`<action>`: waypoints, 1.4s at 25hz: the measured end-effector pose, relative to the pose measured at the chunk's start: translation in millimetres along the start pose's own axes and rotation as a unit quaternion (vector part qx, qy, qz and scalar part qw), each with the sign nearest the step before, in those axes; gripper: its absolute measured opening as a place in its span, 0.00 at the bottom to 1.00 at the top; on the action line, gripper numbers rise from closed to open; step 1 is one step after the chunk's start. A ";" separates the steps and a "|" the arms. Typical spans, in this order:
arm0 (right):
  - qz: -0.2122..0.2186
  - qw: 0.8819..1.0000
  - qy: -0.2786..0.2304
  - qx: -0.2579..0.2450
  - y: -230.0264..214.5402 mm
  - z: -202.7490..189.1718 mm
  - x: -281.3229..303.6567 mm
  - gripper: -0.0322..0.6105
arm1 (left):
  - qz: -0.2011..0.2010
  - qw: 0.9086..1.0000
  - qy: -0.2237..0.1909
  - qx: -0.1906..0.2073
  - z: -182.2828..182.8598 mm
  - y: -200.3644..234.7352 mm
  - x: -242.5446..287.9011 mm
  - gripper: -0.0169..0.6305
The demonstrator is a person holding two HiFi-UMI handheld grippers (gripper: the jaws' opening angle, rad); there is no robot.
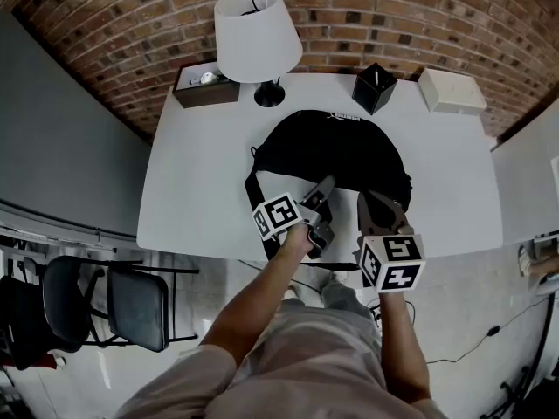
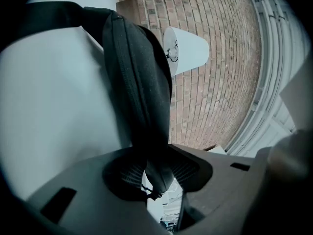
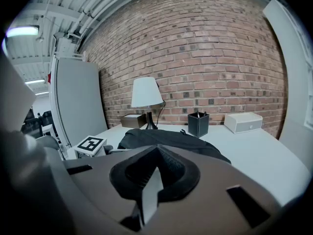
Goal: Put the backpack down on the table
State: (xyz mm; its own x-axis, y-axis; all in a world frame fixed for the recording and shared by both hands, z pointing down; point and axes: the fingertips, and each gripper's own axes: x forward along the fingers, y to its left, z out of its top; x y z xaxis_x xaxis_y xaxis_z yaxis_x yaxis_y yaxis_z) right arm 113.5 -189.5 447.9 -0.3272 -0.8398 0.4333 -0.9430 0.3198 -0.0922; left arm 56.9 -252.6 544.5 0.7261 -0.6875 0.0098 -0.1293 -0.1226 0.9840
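The black backpack [image 1: 336, 151] lies flat on the white table [image 1: 192, 173], near its front edge. My left gripper [image 1: 323, 190] is at the pack's near left edge, pointing level. In the left gripper view a dark fabric edge of the backpack [image 2: 137, 82] runs between the jaws of the left gripper [image 2: 157, 168], which stand open with a light gap beside the fabric. My right gripper [image 1: 371, 199] hovers just right of it over the pack's near edge. The right gripper view shows the right gripper [image 3: 157, 151] shut and empty, with the backpack [image 3: 166, 138] beyond it.
At the back of the table stand a white-shaded lamp [image 1: 258, 33], a brown box [image 1: 206, 84], a black pen holder [image 1: 374, 87] and a white box [image 1: 452, 92]. Black folding chairs [image 1: 105, 304] stand on the floor to the left. A brick wall runs behind the table.
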 end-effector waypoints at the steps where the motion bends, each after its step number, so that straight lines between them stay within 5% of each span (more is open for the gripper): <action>1: -0.001 1.000 0.000 0.000 1.0 -1.0 -3.1 0.05 | -0.002 1.000 0.000 -0.002 -1.0 0.5 -2.4 0.20; 9: 0.002 1.000 0.004 -0.004 15.9 -7.0 -20.0 0.05 | 0.002 1.000 0.007 0.014 -9.8 -4.6 -21.8 0.20; 19: 0.005 1.000 -0.005 -0.001 37.7 -7.7 -37.1 0.05 | 0.034 0.986 0.050 0.156 -20.8 -46.4 -52.5 0.20; 26: 0.000 1.000 -0.012 0.006 52.8 -6.4 -52.9 0.05 | 0.072 0.955 0.104 0.267 -41.1 -64.4 -79.2 0.17; 31: -0.003 1.000 -0.020 0.013 63.0 -6.1 -64.8 0.05 | 0.085 0.921 0.124 0.360 -52.6 -87.5 -93.8 0.15; 35: -0.011 0.999 -0.032 0.014 67.1 -2.5 -73.1 0.05 | 0.076 0.908 0.128 0.391 -62.3 -108.3 -103.1 0.09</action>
State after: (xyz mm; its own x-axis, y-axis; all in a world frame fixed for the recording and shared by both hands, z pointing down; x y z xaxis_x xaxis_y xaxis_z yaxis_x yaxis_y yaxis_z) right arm 74.3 -105.6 412.3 -0.3096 -0.8726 0.3778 -0.9508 0.2899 -0.1096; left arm 38.1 -123.9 448.0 0.7798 -0.5621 0.2757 -0.6092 -0.5799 0.5409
